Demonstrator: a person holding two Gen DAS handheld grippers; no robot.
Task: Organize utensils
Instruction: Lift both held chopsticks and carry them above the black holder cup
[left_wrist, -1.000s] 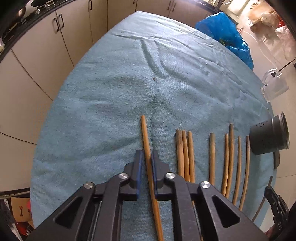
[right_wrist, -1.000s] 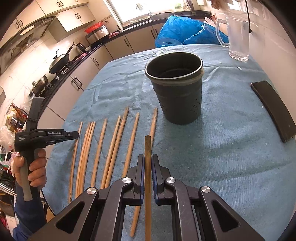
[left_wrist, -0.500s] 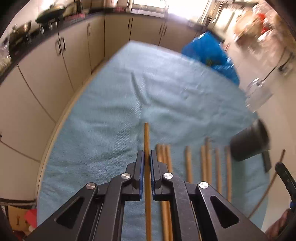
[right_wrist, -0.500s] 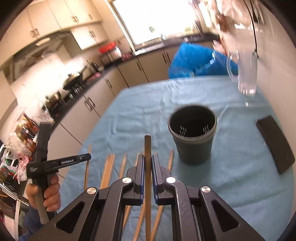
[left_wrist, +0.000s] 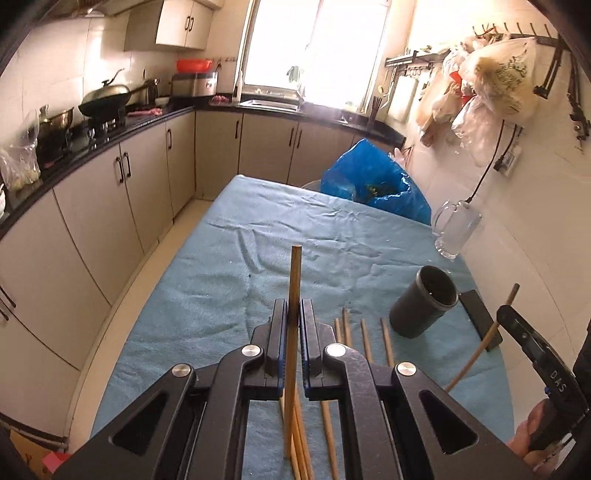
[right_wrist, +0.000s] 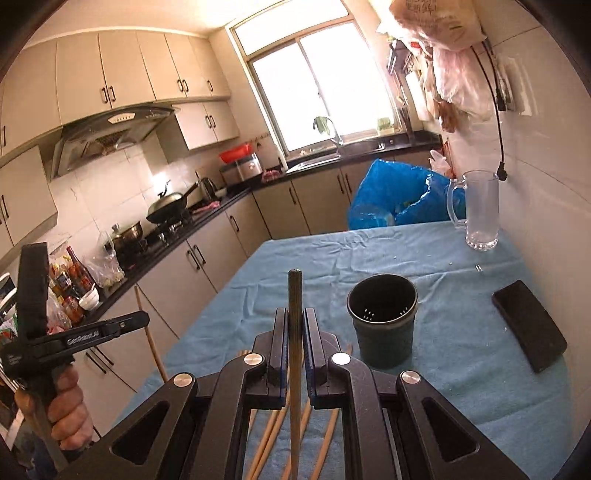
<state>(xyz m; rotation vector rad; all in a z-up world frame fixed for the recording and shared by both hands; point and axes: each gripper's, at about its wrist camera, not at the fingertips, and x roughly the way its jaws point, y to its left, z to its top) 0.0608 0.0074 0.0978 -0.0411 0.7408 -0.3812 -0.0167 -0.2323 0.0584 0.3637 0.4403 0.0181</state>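
A kitchen table (left_wrist: 207, 295) covered with a blue towel. The left tool (left_wrist: 291, 321), raised above the table, is clamped on one wooden chopstick (left_wrist: 294, 280) that points forward between its fingers. Below and just to its right, more loose chopsticks (left_wrist: 364, 336) lie side by side on the towel. Next comes a dark perforated cup (right_wrist: 382, 321), standing upright, with the loose sticks ending near its base. The right tool (right_wrist: 294, 328), also raised, is clamped on a second chopstick (right_wrist: 294, 295), left of the cup. Farther right lie a black phone (right_wrist: 528, 325) and, near the wall, a glass mug (right_wrist: 480, 210).
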